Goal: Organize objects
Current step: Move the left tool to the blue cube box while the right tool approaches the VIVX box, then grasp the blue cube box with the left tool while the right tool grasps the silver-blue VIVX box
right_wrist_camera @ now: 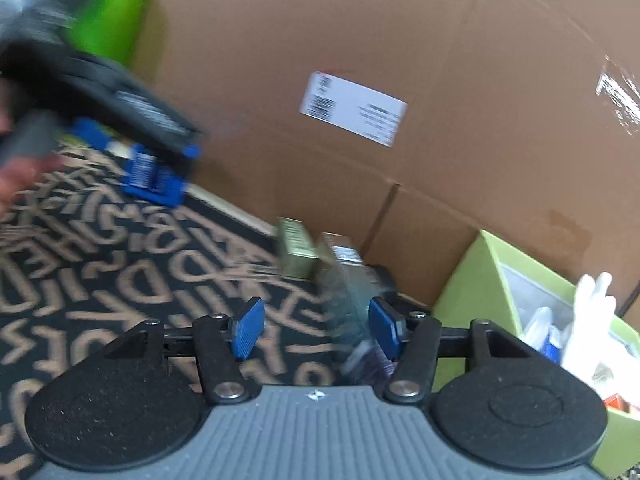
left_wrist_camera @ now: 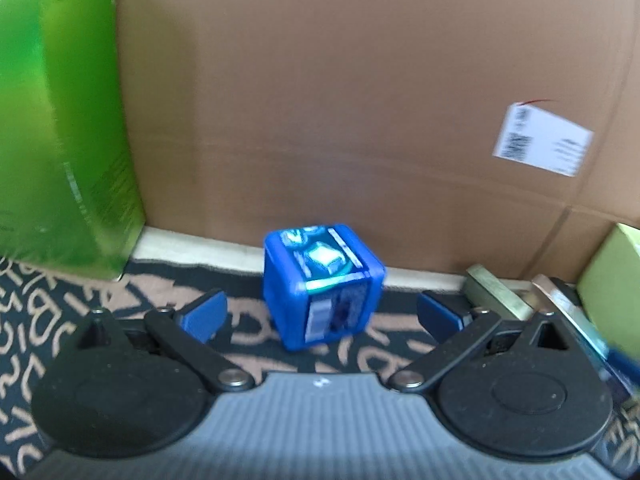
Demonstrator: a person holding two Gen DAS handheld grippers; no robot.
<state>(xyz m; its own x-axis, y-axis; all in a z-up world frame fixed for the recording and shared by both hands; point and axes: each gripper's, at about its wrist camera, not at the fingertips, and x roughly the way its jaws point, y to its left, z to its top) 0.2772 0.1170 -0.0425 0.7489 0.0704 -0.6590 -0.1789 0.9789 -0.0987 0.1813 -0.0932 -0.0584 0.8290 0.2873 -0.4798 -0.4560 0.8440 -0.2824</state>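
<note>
A blue cube box (left_wrist_camera: 320, 284) with a printed label stands on the patterned cloth, just ahead of and between the wide-spread blue pads (left_wrist_camera: 204, 316) of my left gripper (left_wrist_camera: 322, 314). Neither pad touches it, so that gripper is open. The right wrist view shows the same cube (right_wrist_camera: 156, 178) under the blurred left gripper (right_wrist_camera: 140, 140) at upper left. My right gripper (right_wrist_camera: 316, 332) is open, with bare cloth by its left pad (right_wrist_camera: 248, 332). A blurred dark box (right_wrist_camera: 352, 304) lies close to its right pad; contact is unclear.
A cardboard wall (left_wrist_camera: 340, 100) with a white label (left_wrist_camera: 544, 140) closes the back. A tall green box (left_wrist_camera: 60, 120) stands at the left. Gold boxes (right_wrist_camera: 296, 248) lie by the wall. A light green bin (right_wrist_camera: 476, 276) with white items sits at the right. A hand (right_wrist_camera: 16, 184) shows at the left edge.
</note>
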